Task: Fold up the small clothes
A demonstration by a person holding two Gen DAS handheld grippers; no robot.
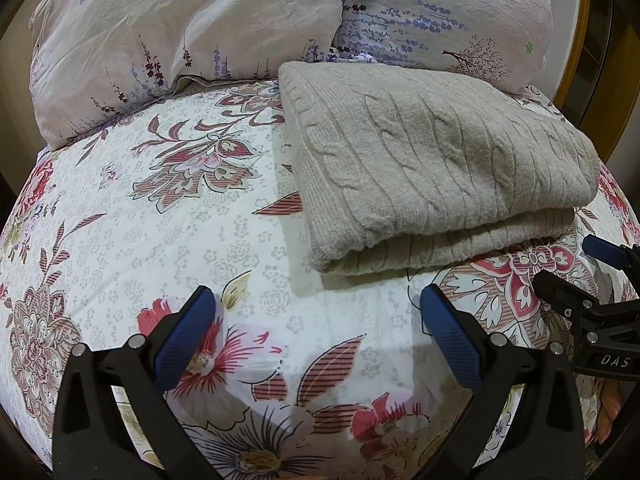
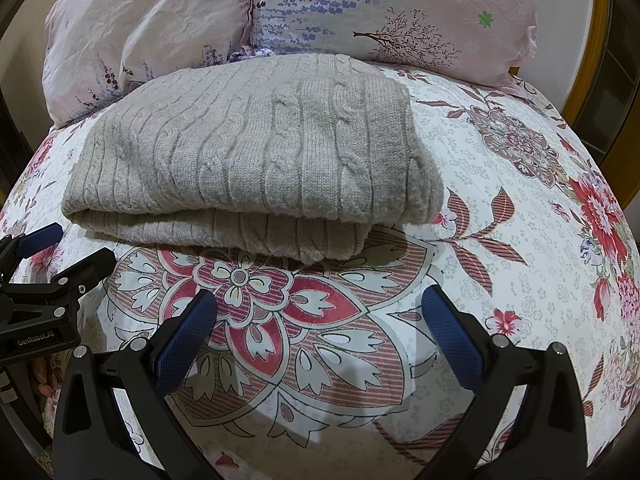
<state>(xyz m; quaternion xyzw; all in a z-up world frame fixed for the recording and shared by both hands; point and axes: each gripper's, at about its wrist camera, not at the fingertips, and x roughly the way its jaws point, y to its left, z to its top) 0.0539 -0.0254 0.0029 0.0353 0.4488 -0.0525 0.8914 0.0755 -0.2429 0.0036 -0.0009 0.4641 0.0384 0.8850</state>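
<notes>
A beige cable-knit sweater [image 1: 436, 164] lies folded in a thick stack on the floral bedsheet [image 1: 168, 208]; it also shows in the right wrist view [image 2: 248, 156]. My left gripper [image 1: 318, 300] is open and empty, hovering over the sheet just in front of the sweater's near left corner. My right gripper [image 2: 320, 300] is open and empty, in front of the sweater's near right corner. Each gripper appears at the edge of the other's view, the right one [image 1: 600, 280] and the left one [image 2: 52, 256].
Two pale floral pillows [image 1: 168, 36] [image 1: 448, 12] rest against the head of the bed behind the sweater. A wooden frame edge [image 2: 600, 60] shows at the far right. The sheet [image 2: 520, 200] extends right of the sweater.
</notes>
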